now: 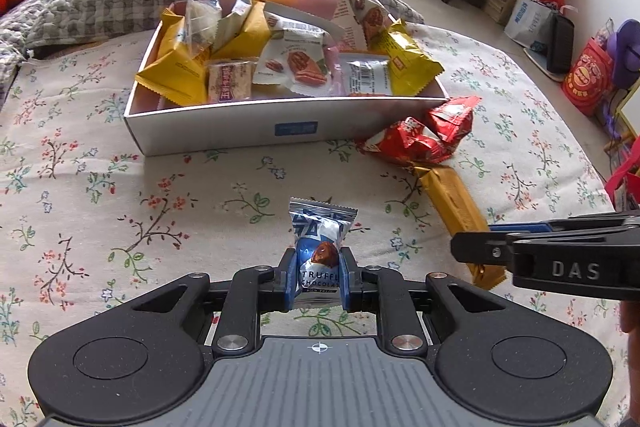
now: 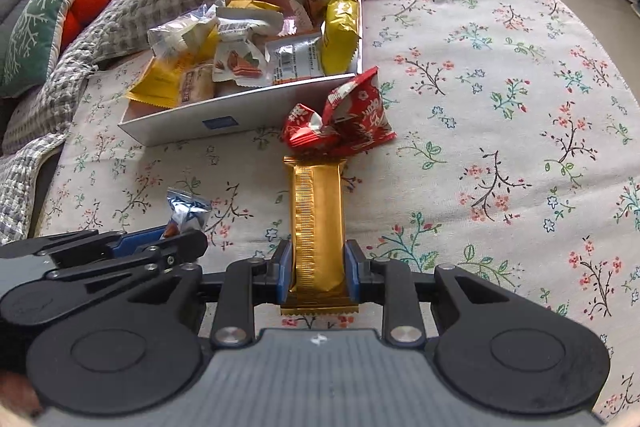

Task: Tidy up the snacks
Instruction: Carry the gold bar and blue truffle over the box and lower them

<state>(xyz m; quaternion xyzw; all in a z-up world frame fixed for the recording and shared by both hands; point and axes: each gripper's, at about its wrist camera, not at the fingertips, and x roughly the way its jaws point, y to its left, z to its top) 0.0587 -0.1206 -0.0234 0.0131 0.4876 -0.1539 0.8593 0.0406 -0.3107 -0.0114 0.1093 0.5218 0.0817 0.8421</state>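
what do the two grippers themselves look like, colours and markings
Both are matte black linkage frames with silver pivot bolts, round discs on either side and a ribbed grey body. The left gripper and right gripper have blue finger pads. The right one's side reads DAS in the left wrist view. No cables show.

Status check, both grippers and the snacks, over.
Left gripper shut on truffle chocolate. Right gripper shut on gold bar. Red packets lie beside snack box, still out.
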